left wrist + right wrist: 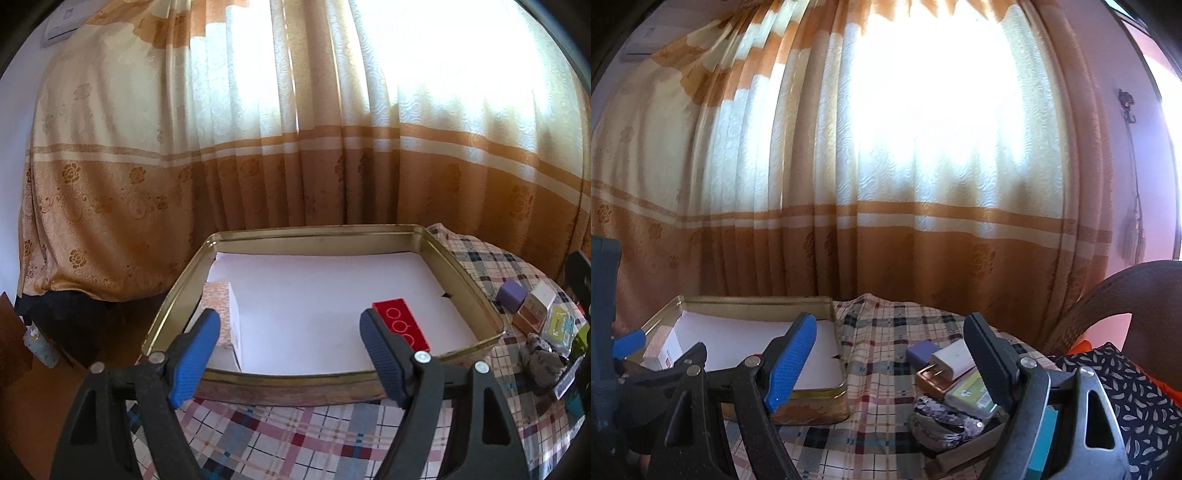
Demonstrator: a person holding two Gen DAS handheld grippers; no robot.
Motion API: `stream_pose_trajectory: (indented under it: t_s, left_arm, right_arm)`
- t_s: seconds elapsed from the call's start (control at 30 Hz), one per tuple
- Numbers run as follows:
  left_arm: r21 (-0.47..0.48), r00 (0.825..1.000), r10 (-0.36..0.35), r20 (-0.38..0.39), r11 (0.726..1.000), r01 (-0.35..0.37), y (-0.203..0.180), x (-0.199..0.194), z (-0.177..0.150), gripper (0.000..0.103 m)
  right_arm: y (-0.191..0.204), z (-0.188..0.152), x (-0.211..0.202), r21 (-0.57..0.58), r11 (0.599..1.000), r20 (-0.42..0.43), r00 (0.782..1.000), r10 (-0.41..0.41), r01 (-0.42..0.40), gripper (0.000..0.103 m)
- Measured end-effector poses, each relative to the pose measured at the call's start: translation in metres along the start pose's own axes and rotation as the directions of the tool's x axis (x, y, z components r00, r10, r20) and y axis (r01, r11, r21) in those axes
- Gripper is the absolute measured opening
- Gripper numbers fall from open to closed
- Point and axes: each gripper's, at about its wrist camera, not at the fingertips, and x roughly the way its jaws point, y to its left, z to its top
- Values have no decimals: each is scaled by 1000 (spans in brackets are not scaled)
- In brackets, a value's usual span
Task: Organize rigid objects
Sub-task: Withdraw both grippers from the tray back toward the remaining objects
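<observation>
A gold-rimmed tin tray (184,280) lined with white paper sits on the checked tablecloth. Inside it, a white box with a pink patterned top (221,306) lies at the left and a red box (402,321) at the front right. My left gripper (290,326) hovers open over the tray's near rim with nothing between its fingers. To the tray's right lie a purple box (921,350), a white box (953,360), a copper-coloured box (932,380), a green case (971,393) and a grey glittery pouch (942,417). My right gripper (890,326) is open and empty, just short of this pile.
A tan and cream curtain (295,166) hangs close behind the table. A brown chair back (1126,295) and a dark patterned cushion (1126,387) stand at the right. The left gripper's blue pad (628,341) shows at the tray's left. The table drops off left of the tray.
</observation>
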Motion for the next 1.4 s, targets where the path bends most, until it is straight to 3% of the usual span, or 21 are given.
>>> stream_pose_trajectory:
  t_s: [0.4, 0.97, 1.4]
  left_arm:
    - [18, 998, -55, -6, 998, 55, -11, -9, -3, 79]
    - [54, 993, -119, -11, 991, 119, -35, -20, -8, 79]
    - [148, 980, -199, -28, 968, 201, -70, -35, -15, 79]
  right_arm:
    - [-40, 8, -25, 92, 989, 119, 985, -127, 117, 84]
    - [-104, -2, -22, 92, 969, -66, 972, -226, 231, 84]
    - [-135, -9, -18, 90, 978, -181, 968, -172, 190, 84]
